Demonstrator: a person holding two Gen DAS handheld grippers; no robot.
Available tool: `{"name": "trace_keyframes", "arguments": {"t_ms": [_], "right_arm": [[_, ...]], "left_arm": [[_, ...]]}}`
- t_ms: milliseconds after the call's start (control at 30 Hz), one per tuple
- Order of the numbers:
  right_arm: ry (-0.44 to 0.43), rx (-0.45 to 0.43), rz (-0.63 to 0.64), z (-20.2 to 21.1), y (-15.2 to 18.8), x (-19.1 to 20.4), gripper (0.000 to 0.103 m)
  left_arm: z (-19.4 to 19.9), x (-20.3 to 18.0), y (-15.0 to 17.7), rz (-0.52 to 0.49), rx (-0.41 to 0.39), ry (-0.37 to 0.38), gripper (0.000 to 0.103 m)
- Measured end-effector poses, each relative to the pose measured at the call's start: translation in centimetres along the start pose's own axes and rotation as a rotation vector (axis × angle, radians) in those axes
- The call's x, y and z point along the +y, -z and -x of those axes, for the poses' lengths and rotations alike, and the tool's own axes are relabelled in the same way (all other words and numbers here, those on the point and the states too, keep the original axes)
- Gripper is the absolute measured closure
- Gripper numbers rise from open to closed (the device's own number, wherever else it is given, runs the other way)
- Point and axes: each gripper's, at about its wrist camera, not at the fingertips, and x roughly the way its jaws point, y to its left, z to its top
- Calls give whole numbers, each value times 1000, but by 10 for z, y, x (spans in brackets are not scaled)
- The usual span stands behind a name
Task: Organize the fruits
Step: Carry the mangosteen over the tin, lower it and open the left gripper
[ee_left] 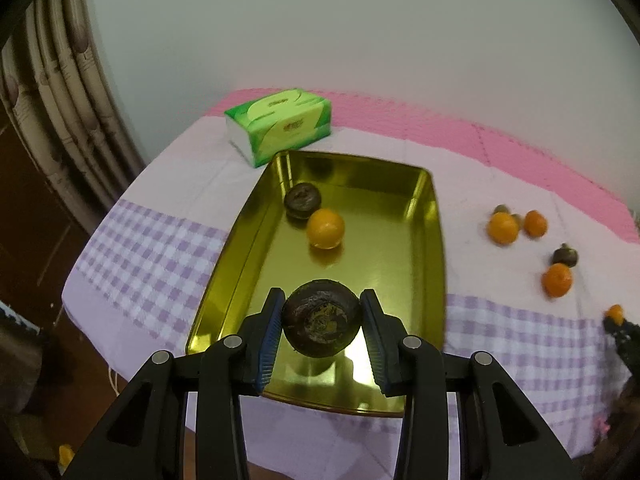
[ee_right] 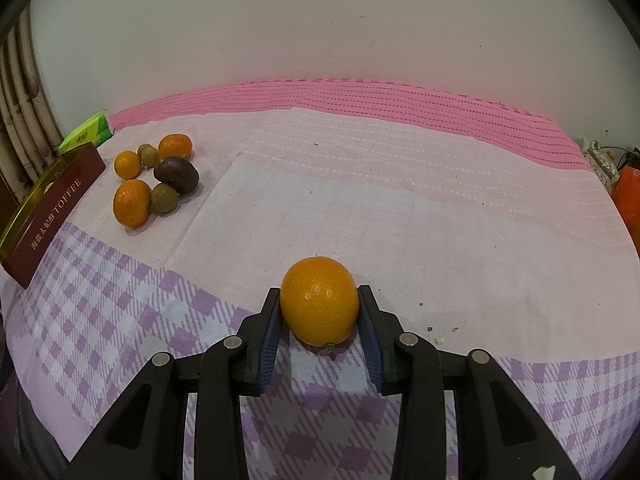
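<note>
The left tongs [ee_left: 321, 322] grip a dark fruit [ee_left: 321, 323] above the tray [ee_left: 434, 240]; the right tongs [ee_right: 319, 310] clamp an orange [ee_right: 319, 305].

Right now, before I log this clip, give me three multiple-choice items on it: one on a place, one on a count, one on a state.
1. Where is the tissue box?
A. inside the gold tray
B. on the cloth beyond the tray's far end
C. between the left gripper's fingers

2. How many fruits lie loose inside the gold tray, leaving out the held one?
A. two
B. four
C. none

3. What is the right gripper doing?
A. standing open over bare cloth
B. shut on an orange
C. shut on a dark fruit

Answers:
1. B: the box sits on the cloth just past the tray's far rim.
2. A: one dark fruit and one small orange rest on the tray floor.
3. B: its fingers press both sides of the orange, while the left gripper holds a dark round fruit.
</note>
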Motion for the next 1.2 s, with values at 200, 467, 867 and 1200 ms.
{"name": "trace_keyframes", "arguments": {"t_ms": [200, 467, 867, 1200], "right_arm": [[0, 0, 1, 0, 0, 0, 68], [0, 0, 0, 0, 0, 0, 68], [-1, 0, -1, 0, 0, 0, 68], [-1, 0, 0, 0, 1, -1, 68]], "left_arm": [[-12, 4, 2, -5, 22, -30, 63], [-22, 0, 4, -29, 42, -56, 63], [-39, 7, 4, -23, 70, -102, 63], [-52, 19, 0, -22, 69, -156, 63]]}}
